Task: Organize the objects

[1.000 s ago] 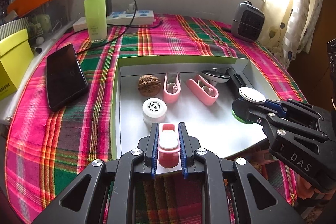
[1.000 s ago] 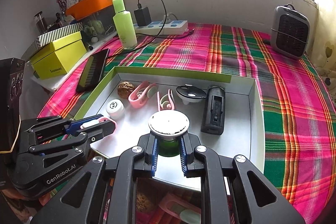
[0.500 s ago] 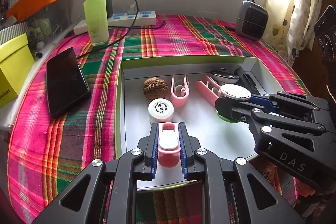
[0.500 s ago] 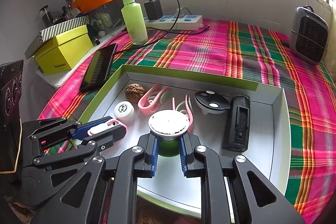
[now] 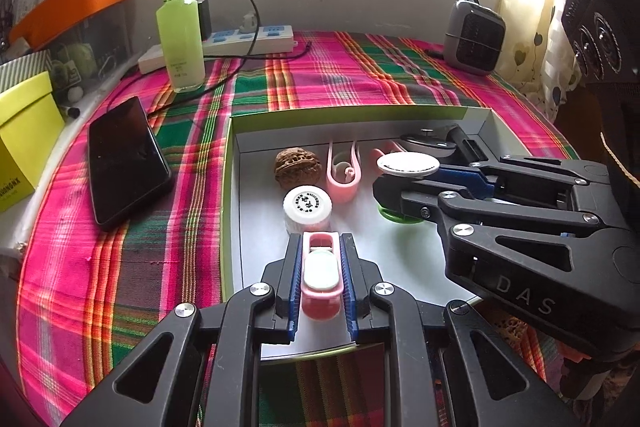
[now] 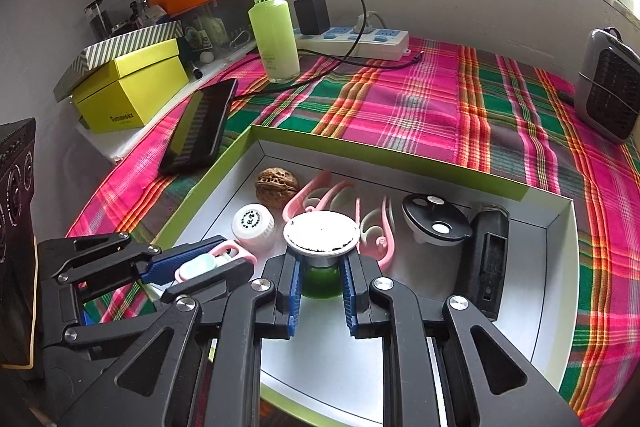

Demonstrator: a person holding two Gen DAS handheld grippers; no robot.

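A green-edged white box (image 5: 256,327) (image 6: 560,307) lies on the plaid cloth. My left gripper (image 5: 320,279) (image 6: 208,267) is shut on a pink clip with a white pad (image 5: 320,267) (image 6: 200,265) over the box's near left part. My right gripper (image 6: 320,287) (image 5: 404,199) is shut on a green jar with a white lid (image 6: 320,239) (image 5: 408,165), held low over the box floor beside the left gripper. In the box lie a walnut (image 5: 298,167), a white cap (image 5: 307,209), two pink clips (image 5: 344,171) (image 6: 376,231), a round black piece (image 6: 434,219) and a black block (image 6: 486,259).
A black phone (image 5: 124,155) lies left of the box. A green bottle (image 5: 180,31), a power strip (image 5: 248,41) with a charger and cable, and a small grey heater (image 5: 474,35) stand at the back. A yellow box (image 6: 132,91) sits at the far left.
My right gripper has carried the green jar leftward and deeper into the box, close to the pink clips. My left gripper has moved forward a little with its clip.
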